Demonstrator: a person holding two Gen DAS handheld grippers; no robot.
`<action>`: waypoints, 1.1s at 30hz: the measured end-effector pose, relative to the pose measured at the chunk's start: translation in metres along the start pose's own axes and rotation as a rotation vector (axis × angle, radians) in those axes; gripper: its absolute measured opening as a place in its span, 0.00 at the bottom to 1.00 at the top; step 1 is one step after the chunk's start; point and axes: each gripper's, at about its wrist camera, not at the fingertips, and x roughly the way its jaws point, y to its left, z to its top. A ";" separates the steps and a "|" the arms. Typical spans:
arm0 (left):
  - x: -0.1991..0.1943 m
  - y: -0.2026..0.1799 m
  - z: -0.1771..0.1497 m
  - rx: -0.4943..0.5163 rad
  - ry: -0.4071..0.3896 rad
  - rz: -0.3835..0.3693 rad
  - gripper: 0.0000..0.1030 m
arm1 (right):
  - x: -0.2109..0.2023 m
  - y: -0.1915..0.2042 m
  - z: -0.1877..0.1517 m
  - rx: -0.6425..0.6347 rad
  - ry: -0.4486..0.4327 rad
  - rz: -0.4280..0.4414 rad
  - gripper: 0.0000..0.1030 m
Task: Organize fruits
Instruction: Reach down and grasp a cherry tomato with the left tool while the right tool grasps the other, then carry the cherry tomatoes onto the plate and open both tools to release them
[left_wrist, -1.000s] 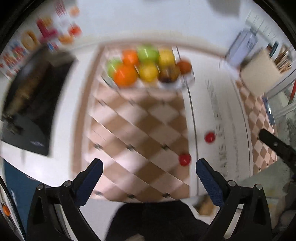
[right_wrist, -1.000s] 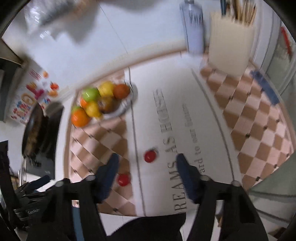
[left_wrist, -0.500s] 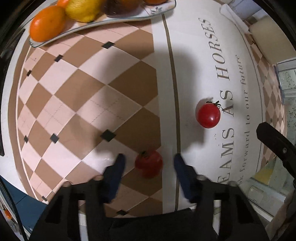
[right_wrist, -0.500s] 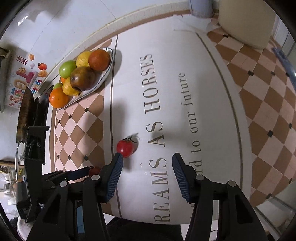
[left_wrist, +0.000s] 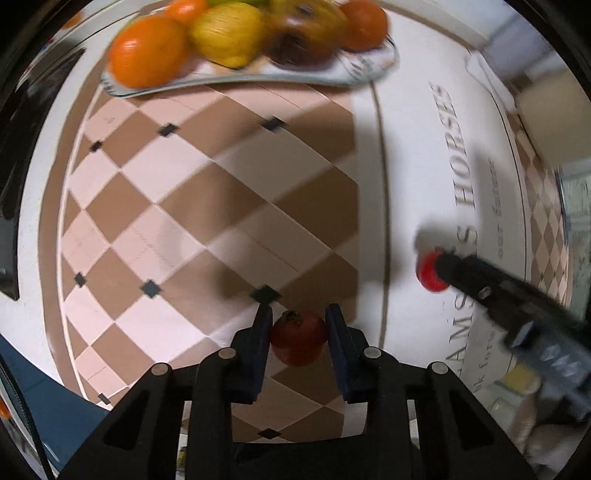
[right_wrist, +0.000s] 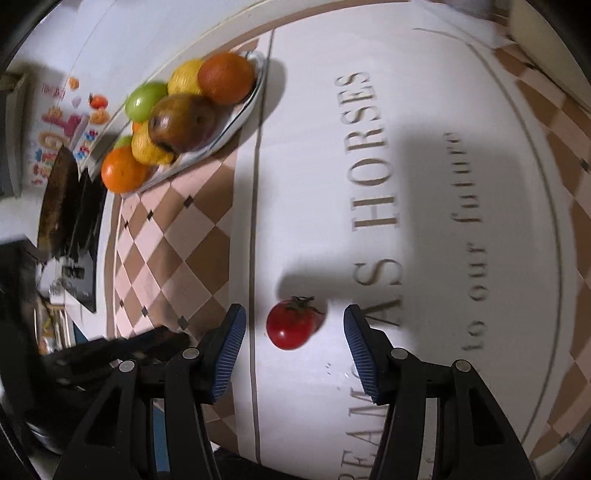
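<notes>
Nearest in the left wrist view, the left tool (left_wrist: 298, 326) has its two pads closed against the sides of a dark red tomato (left_wrist: 298, 341), which sits low over the checked part of the worktop (left_wrist: 207, 206); whether it still rests on the surface cannot be told. In the right wrist view, the right tool (right_wrist: 293, 332) stands with its pads wide apart, one on each side of a brighter red tomato (right_wrist: 291, 325) that lies on the white lettered band of the worktop, touching neither pad.

The step in hand looks like the pick-up of the two loose tomatoes, one per tool. The next move probably calls for the right pads to close on their tomato, then for both to be lifted and carried to the far plate (right_wrist: 236, 122). The grip should be gentle, since tomatoes bruise and roll.

Count: two tomatoes, both near and well apart from the plate. One plate at the far edge, piled with fruit: at least two oranges, two yellow lemon-like fruits, two green ones and one brownish fruit (right_wrist: 181, 123). Some may be hidden behind others.
</notes>
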 end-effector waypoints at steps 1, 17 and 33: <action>-0.004 0.005 0.001 -0.020 -0.006 -0.008 0.26 | 0.003 0.003 -0.001 -0.015 0.002 -0.006 0.53; -0.071 0.089 0.085 -0.287 -0.153 -0.162 0.26 | -0.012 0.026 0.048 -0.007 -0.083 0.105 0.31; -0.029 0.094 0.156 -0.461 -0.084 -0.264 0.27 | 0.021 0.041 0.148 0.019 -0.066 0.229 0.32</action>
